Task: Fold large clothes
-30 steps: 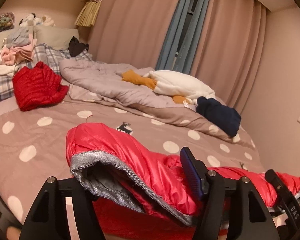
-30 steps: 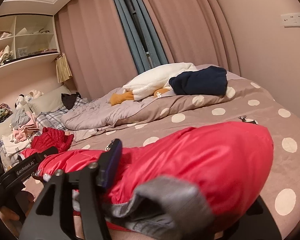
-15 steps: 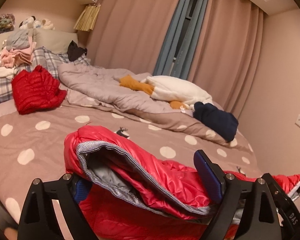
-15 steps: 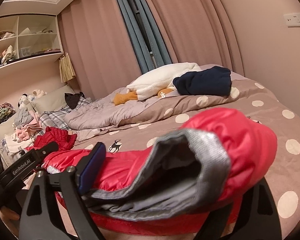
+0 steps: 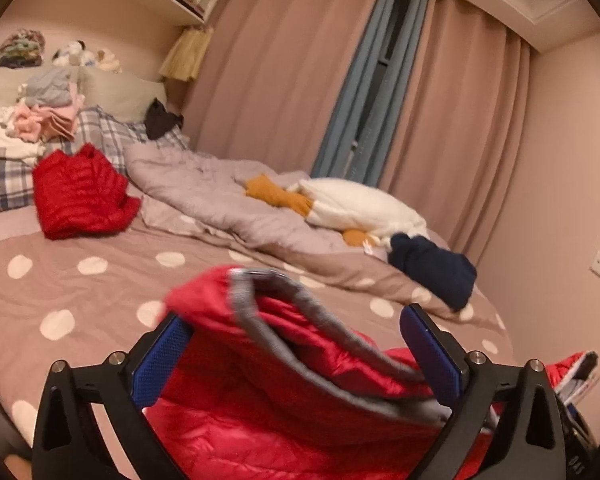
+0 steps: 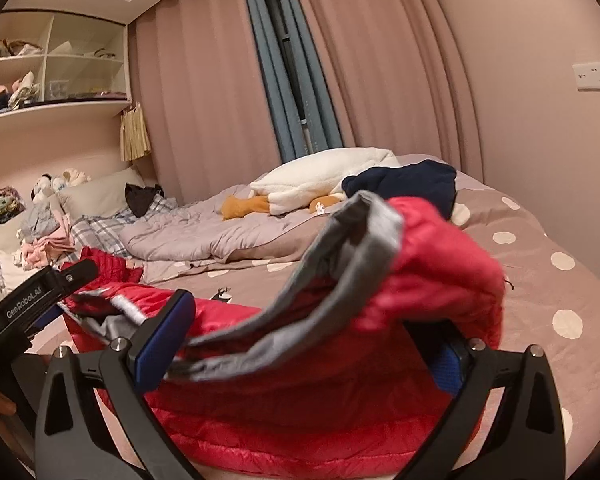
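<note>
Left tool (image 5: 296, 356) stands with its jaws just opened wide, the grey-lined edge of the red puffer jacket (image 5: 284, 412) lying loose between the blue pads (image 5: 432, 356) and no longer gripped; to its right, the right tool (image 6: 312, 344) has likewise just spread fully, a puffed fold of the jacket sagging across its gap. Spread on the dotted bed (image 6: 540, 292) close in front, this garment looks light, soft and slippery, likely best retaken at the firmer grey hem (image 6: 340, 264).

Jacket (image 5: 300, 408) lies on the bed (image 5: 80, 292) up front; duvet (image 5: 204, 188) behind it, plush (image 5: 360, 208) on the duvet, pillows (image 5: 112, 92) far left.
</note>
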Demonstrator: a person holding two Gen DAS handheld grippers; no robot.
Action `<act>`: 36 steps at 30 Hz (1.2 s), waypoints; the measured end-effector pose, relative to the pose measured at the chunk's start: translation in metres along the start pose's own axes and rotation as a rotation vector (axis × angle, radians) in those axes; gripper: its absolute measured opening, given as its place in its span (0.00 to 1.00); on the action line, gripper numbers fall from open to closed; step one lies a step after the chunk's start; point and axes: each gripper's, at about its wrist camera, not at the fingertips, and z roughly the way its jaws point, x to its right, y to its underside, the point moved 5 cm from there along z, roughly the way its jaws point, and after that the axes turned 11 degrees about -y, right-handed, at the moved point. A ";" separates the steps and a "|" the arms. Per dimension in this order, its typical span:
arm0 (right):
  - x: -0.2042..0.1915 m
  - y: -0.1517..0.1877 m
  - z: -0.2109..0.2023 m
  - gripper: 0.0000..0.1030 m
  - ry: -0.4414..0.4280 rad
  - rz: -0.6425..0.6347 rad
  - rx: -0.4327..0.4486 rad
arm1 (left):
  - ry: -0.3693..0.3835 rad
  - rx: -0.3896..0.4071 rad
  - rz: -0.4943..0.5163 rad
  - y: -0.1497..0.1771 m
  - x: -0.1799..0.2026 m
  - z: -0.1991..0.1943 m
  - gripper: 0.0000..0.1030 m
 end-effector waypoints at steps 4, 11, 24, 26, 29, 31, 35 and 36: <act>0.002 -0.006 -0.008 1.00 0.024 -0.014 0.042 | -0.056 0.071 0.014 -0.007 -0.003 -0.007 0.99; 0.004 -0.006 -0.008 1.00 0.042 -0.023 0.043 | -0.057 0.036 0.029 -0.002 -0.002 -0.001 0.99; -0.003 0.005 0.002 1.00 0.022 -0.016 -0.003 | -0.188 -0.071 -0.036 0.026 -0.032 0.005 0.99; -0.003 0.009 0.004 1.00 0.025 -0.021 -0.014 | -0.221 -0.084 -0.048 0.032 -0.040 0.005 0.99; -0.003 0.015 0.005 1.00 0.019 -0.016 -0.027 | -0.222 -0.114 -0.058 0.039 -0.044 0.007 0.99; -0.002 0.018 0.006 1.00 0.016 -0.008 -0.037 | -0.224 -0.119 -0.047 0.042 -0.044 0.008 0.99; -0.004 0.024 0.007 1.00 0.015 -0.007 -0.052 | -0.224 -0.114 -0.037 0.045 -0.041 0.005 0.99; -0.004 0.025 0.008 1.00 0.017 -0.009 -0.056 | -0.215 -0.117 -0.032 0.046 -0.039 0.005 0.99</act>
